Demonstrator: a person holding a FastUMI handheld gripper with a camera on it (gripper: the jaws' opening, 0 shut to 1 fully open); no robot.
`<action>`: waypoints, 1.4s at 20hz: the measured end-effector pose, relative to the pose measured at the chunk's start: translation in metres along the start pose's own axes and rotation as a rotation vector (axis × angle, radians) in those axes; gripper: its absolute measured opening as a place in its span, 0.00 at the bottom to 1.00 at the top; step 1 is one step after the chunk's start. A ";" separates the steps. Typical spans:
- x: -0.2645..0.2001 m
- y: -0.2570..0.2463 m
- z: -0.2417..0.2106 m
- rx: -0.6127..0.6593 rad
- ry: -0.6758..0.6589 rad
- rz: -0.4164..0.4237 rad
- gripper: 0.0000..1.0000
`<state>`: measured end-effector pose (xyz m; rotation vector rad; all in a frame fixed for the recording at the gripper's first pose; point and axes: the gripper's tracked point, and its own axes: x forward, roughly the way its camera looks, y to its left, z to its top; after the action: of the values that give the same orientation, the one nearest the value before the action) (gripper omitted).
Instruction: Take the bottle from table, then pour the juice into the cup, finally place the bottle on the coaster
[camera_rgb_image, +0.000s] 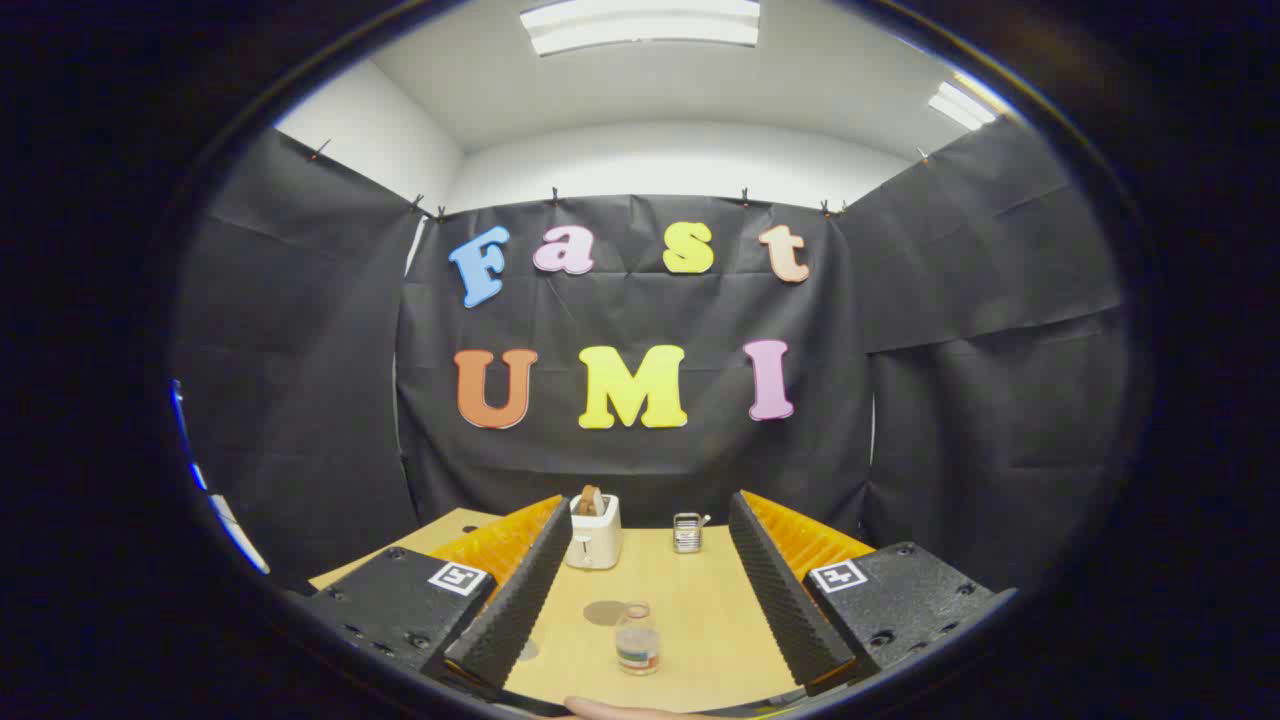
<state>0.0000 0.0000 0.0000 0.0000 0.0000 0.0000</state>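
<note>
Ribbed pads: the gripper (640, 590) has its two fingers (515, 610) spread wide apart, holding nothing; the ridged inner faces look toward each other across bare tabletop.
Bottle: a small clear bottle (637, 640) stands upright between the fingers, near their roots and a little toward the left one, touching neither. It has a coloured label band low on its body and what looks like an open or pale-capped neck; I cannot tell which.
Handling: probably thin plastic, light, and likely to flex or slip if squeezed hard. With liquid inside it would tip easily when nudged off centre.
Where to grip: the straight body at or just above the label, both pads square to it, seems the safest hold for a later pour.
Coaster: a dull round disc (604, 612) lies flat on the wooden table (700, 600) just beyond the bottle, toward the left finger; I take it for the coaster.
Cup: a small metal cup (687, 533) with something sticking out stands well beyond the fingertips.
Toaster: a white toaster (594, 533) with bread in its slot stands left of the cup.
Hand: part of a hand (610, 709) shows just below the bottle.
</note>
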 end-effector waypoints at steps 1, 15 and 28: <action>0.000 0.000 0.000 0.001 0.008 0.000 1.00; 0.008 0.008 0.007 -0.031 0.016 -0.025 1.00; 0.034 0.008 -0.039 -0.034 0.041 -0.026 1.00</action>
<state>0.0340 0.0077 -0.0387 -0.0339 0.0407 -0.0263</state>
